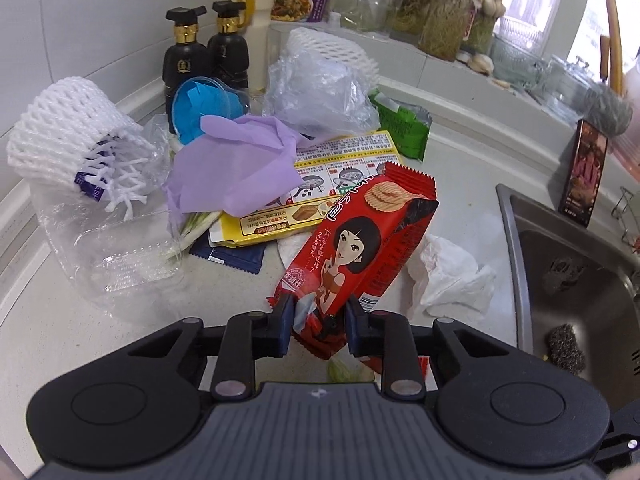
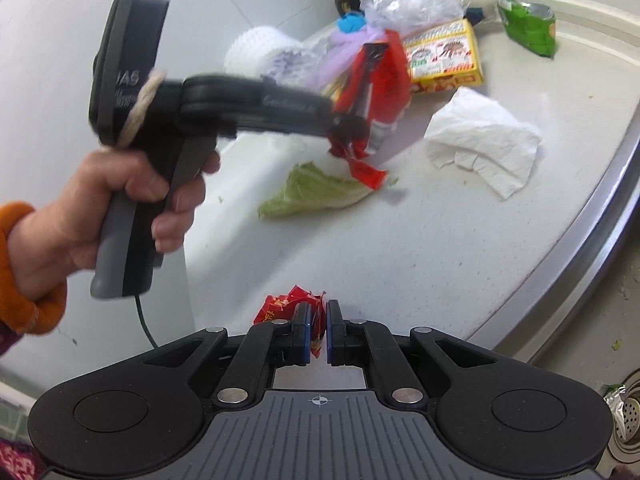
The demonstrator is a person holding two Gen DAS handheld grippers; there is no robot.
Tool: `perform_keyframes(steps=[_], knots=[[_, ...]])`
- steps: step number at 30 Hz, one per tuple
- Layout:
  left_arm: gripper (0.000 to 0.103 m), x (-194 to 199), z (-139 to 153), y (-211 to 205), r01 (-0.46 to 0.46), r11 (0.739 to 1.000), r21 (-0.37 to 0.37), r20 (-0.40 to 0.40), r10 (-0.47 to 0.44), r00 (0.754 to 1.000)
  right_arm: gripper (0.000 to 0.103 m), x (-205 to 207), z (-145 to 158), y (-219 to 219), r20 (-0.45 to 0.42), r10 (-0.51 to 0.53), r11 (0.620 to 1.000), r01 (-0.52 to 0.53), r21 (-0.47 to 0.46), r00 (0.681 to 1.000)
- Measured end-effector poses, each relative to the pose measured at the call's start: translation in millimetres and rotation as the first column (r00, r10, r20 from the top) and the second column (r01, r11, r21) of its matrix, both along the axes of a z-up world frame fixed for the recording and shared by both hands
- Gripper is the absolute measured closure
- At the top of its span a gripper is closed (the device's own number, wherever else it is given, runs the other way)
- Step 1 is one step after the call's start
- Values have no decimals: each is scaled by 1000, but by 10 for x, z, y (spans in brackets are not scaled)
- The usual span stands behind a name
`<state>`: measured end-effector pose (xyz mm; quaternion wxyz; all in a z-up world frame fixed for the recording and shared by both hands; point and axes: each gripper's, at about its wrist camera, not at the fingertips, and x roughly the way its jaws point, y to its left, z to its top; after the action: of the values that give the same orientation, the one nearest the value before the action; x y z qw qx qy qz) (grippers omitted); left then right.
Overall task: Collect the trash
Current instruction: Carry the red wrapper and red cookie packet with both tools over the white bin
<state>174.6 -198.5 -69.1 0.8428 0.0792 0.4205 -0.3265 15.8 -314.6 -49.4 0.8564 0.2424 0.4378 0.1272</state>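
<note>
Not much cleared yet, I'd say. The worktop (image 1: pixel 460 208) is covered in a heap of rubbish next to the sink (image 1: pixel 560 264): two white foam nets (image 1: pixel 68 136), a crumpled clear plastic bag (image 1: pixel 320 88), a clear plastic tray (image 1: pixel 120 256), a purple sheet (image 1: pixel 240 160), a yellow box (image 1: pixel 344 184), a green packet (image 1: pixel 404 124), a white tissue (image 1: pixel 452 276) and a cabbage leaf (image 2: pixel 316 192). All of that is lying loose, so most of the collecting is left to do. No bin or bag to drop things into shows in either view, so can't say where it's all headed.

Two pieces are in hand though. The left hand-held gripper (image 1: pixel 318 320) has its jaws pinched in on the lower end of the red snack wrapper (image 1: pixel 360 240), which sticks up tilted over the heap; in the right wrist view it looks lifted just clear of the worktop, above the leaf. The person's hand (image 2: pixel 132 208) squeezes the handle.

The right hand-held gripper (image 2: pixel 318 332) is nearly fully closed, with a small crumpled red wrapper scrap (image 2: pixel 292 304) clamped between the blue pads, held near the front edge of the worktop.
</note>
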Motion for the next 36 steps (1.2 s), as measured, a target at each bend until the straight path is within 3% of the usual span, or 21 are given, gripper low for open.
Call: perform_keyframes(steps=[11,18,22,36], knots=[[87,-112,247,393,-92,990,-103,-5,92,996,98,69,208,-104,43,-43,998,41,37,998],[87,-230,355,779,-179,970,-164,-22,178,984,98,177,274,92,38,-25,999,23,40,999],[87,-349,420,1006,-216,964,-157,-5,218,976,98,210,300,259,39,3,999,-5,50,999],[87,-885,435,2046,-411,899,-152,-97,401,911,98,259,353,1008,22,101,992,-102,67,995]])
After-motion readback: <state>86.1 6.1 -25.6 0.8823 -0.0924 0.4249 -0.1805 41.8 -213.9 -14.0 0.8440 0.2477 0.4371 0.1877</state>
